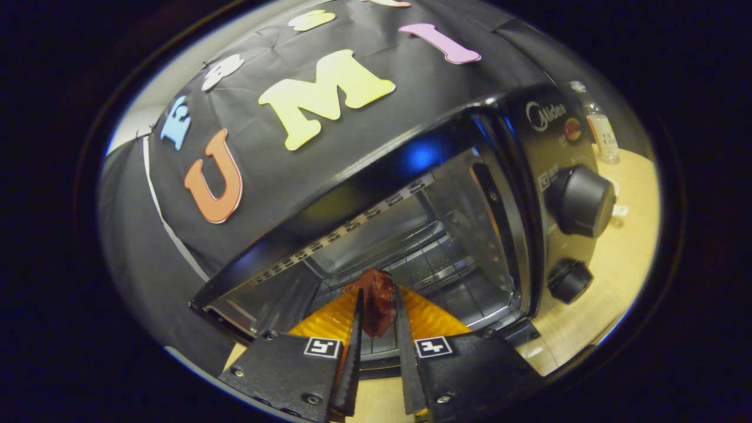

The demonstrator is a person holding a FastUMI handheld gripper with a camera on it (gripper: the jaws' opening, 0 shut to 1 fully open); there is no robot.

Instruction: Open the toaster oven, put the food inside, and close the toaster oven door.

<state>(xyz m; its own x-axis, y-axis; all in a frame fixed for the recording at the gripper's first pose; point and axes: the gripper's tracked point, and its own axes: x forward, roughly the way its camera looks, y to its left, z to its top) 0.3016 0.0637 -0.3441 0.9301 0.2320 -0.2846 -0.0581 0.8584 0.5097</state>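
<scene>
Toaster oven [470,194] stands open, cavity exposed; the door [376,352] lies dropped forward beneath the fingers. Gripper [377,305] is clenched on a dark red piece of food [376,299], both fingers pressing its sides, at the near mouth of the cavity. Judged status: opening done; food not yet set down inside; release and door closing remain.

A recording booth: black cloth wall [264,194] behind a toaster oven [529,176] on a wooden table [623,258].
</scene>
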